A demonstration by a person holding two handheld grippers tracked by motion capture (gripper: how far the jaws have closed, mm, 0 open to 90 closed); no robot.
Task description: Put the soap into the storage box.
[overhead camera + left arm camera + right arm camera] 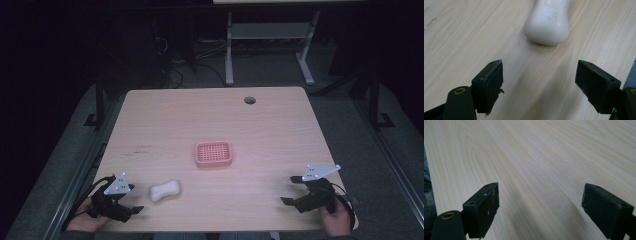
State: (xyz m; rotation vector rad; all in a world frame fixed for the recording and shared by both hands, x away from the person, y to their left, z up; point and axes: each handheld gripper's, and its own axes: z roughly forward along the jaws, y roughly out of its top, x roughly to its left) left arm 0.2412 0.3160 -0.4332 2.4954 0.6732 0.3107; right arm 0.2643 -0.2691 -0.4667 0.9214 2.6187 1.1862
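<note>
Soap bar [165, 190] lies flat on counter [280, 130], near front-left edge, long axis roughly left-right, right end tipped slightly away. White, waisted, embossed lettering on top. Left gripper [131, 199] just beside it, jaws wide, empty. Right gripper [291, 189] well apart, jaws spread, empty.

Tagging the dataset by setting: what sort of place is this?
Likely a lab or workshop data-collection station: a bare wooden table with a cable hole, another desk's white metal legs behind, loose floor cables, and staged props, soap bar and pink soap dish.
</note>
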